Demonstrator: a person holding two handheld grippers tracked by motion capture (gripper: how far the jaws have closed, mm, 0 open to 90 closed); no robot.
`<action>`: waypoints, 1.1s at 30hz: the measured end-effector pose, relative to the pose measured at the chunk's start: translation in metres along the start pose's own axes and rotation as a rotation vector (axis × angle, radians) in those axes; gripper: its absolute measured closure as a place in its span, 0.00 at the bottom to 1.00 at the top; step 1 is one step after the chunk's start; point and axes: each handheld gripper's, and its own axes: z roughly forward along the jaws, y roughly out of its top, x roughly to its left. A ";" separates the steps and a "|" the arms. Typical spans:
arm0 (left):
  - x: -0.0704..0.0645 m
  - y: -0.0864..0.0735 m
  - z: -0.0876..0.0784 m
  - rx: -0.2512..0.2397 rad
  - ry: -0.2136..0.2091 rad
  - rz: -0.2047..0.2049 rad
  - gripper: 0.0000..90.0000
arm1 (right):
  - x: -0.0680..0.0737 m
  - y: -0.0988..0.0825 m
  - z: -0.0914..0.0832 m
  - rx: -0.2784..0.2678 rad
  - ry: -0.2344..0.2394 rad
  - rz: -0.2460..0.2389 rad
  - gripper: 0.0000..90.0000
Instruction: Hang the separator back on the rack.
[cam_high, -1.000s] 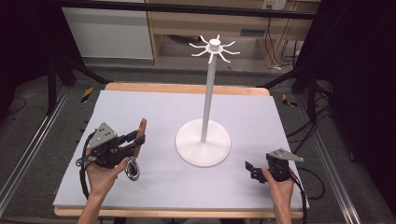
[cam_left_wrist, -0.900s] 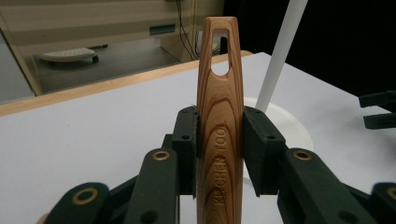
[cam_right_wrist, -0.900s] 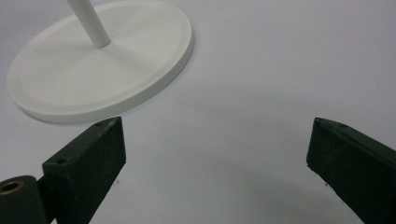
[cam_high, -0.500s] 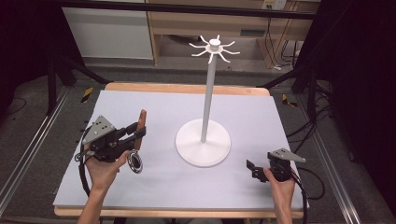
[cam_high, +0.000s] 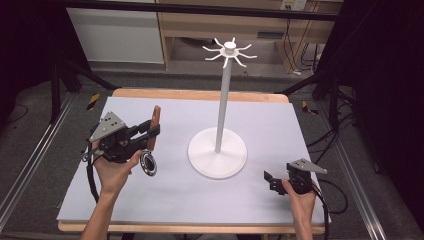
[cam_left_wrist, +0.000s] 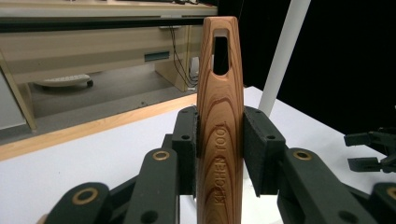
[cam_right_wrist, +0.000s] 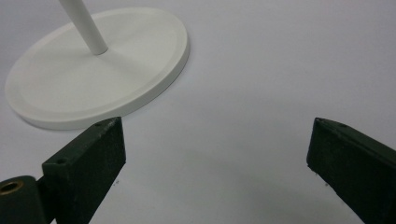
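Observation:
My left gripper (cam_high: 152, 131) is shut on a kitchen tool with a wooden handle (cam_high: 156, 120) above the left part of the table. The handle stands nearly upright, and its round dark head (cam_high: 148, 163) hangs below my hand. In the left gripper view the pads (cam_left_wrist: 261, 144) press both sides of the handle (cam_left_wrist: 219, 93), which has a slotted hole near its tip. A white stand (cam_high: 217, 152) with a tall pole and a ring of hooks (cam_high: 230, 50) rises mid-table. My right gripper (cam_high: 269, 180) rests open near the front right, its jaws (cam_right_wrist: 217, 149) wide apart over bare table beside the stand's base (cam_right_wrist: 93, 70).
A pale sheet (cam_high: 280, 125) covers the wooden table, whose edge (cam_high: 200, 95) shows at the back. Wooden shelving (cam_high: 260, 25) and cables lie beyond it, and dark tripod legs (cam_high: 80, 75) stand at the back left. The stand's pole (cam_left_wrist: 282, 51) crosses the left gripper view.
My left hand has risen with the kitchen tool, lifting its round head higher above the table. The right hand has stayed in place.

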 end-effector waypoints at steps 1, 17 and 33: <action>-0.001 0.005 0.001 -0.005 -0.007 0.002 0.75 | 0.000 0.000 0.000 0.001 -0.003 -0.002 0.05; -0.017 0.045 0.004 -0.048 -0.034 0.041 0.75 | 0.000 0.000 0.000 0.000 0.003 0.002 0.05; -0.027 0.066 0.011 -0.065 -0.050 0.059 0.75 | 0.001 0.000 0.001 0.003 0.006 0.003 0.05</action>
